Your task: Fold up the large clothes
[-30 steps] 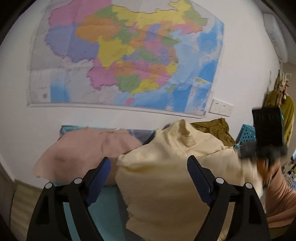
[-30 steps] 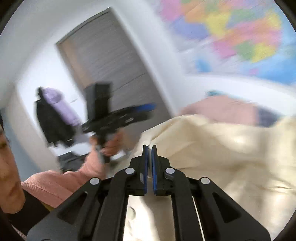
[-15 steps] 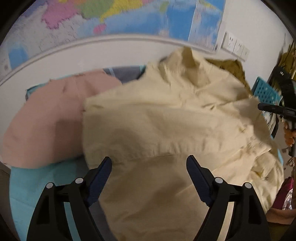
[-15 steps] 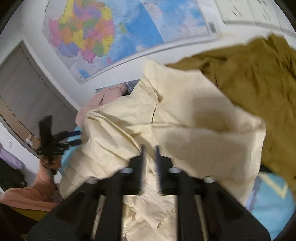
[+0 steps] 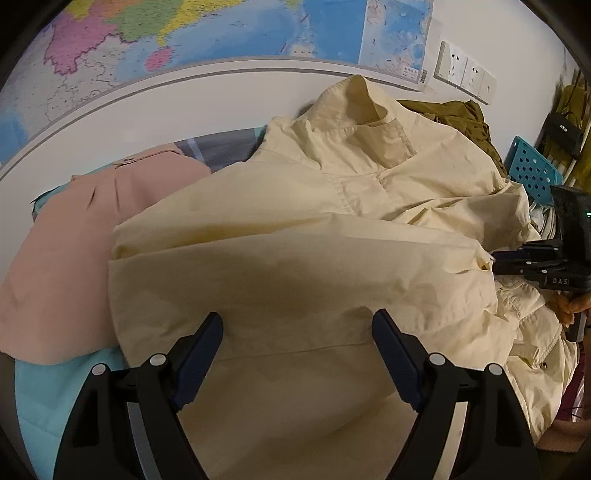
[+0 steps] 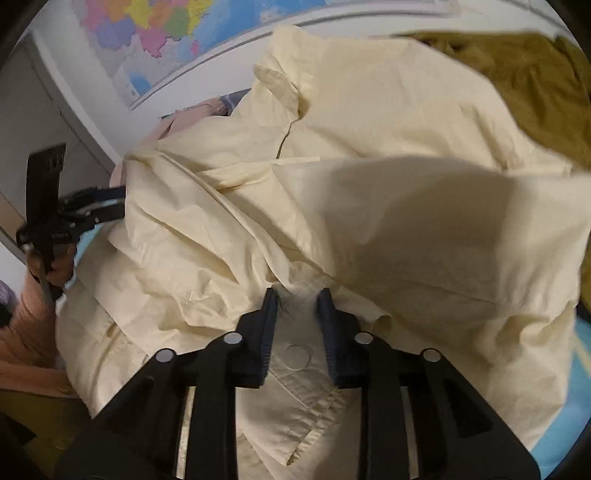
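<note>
Lowered since earlier, cream jacket [image 5: 295, 229] lies collar toward map [image 5: 221, 33].

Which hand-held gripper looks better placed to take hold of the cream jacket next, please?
Probably the right hand-held gripper: its jaws, just closing, are narrow around a fold of the cream jacket, while the left hand-held gripper is wide open above flat cloth.
</note>
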Motion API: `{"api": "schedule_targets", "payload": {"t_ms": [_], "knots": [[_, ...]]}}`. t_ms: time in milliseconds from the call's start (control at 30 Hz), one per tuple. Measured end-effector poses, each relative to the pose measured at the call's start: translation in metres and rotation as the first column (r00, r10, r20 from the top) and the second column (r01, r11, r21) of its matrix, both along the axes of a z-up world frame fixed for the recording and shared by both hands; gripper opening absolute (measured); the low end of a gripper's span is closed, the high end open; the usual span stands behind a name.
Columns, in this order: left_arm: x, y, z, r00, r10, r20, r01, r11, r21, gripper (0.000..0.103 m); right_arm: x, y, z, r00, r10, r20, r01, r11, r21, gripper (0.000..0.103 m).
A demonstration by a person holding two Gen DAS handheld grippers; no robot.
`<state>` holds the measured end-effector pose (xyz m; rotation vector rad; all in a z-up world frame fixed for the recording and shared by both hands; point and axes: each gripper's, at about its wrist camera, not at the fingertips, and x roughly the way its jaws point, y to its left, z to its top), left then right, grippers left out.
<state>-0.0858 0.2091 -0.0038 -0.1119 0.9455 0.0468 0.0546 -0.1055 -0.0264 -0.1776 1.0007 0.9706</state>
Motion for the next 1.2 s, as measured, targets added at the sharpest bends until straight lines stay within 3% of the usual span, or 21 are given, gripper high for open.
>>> {"api": "schedule_targets", "payload": {"t_ms": [200,300,367,467,667,767,900,1000,1100,1200], "knots": [[0.015,-0.005,0.006,1.000,-0.020,0.024,0.020,1.000,-0.024,0.080,0.002,-0.028,0.059,0.973,-0.093,0.212,0.073,0.992,0.101,0.016],[0.031,-0.008,-0.001,1.000,-0.002,-0.002,0.002,1.000,0.000,0.080,0.015,-0.023,0.050,0.976,-0.107,0.189,0.098,0.993,0.059,0.016],[0.044,-0.006,-0.016,0.999,0.016,-0.051,-0.016,1.000,0.001,0.080,0.029,-0.016,0.024,0.988,-0.116,0.106,0.116,0.993,0.007,0.016],[0.052,-0.006,-0.030,0.995,0.021,-0.098,-0.019,1.000,0.021,0.080,0.033,-0.010,0.000,0.991,-0.117,0.065,0.119,0.992,-0.030,0.018],[0.035,-0.002,-0.026,0.994,0.024,-0.107,-0.019,0.998,0.054,0.082,0.011,-0.021,0.031,0.980,-0.132,0.152,0.125,0.991,0.053,0.037],[0.021,0.004,-0.027,0.994,0.039,-0.105,-0.034,0.998,0.053,0.082,-0.007,-0.014,0.041,0.986,-0.050,0.162,0.032,0.993,0.112,0.037],[0.006,0.003,-0.023,0.996,0.042,-0.079,-0.039,0.998,0.042,0.082,-0.016,0.029,0.021,0.987,0.066,0.148,-0.071,0.997,0.027,0.035],[0.002,0.003,-0.025,0.996,0.044,-0.083,-0.039,0.998,0.055,0.082,-0.002,0.049,-0.008,0.989,0.057,0.138,-0.047,0.996,-0.073,0.033],[-0.006,0.003,-0.024,0.995,0.055,-0.084,-0.050,0.997,0.065,0.082,0.013,0.043,-0.017,0.998,0.019,0.053,-0.017,0.999,-0.034,0.030],[-0.023,0.005,-0.018,0.997,0.059,-0.056,-0.056,0.997,0.046,0.082,0.007,0.028,0.001,0.998,0.003,0.067,-0.005,1.000,0.019,0.035]]}}
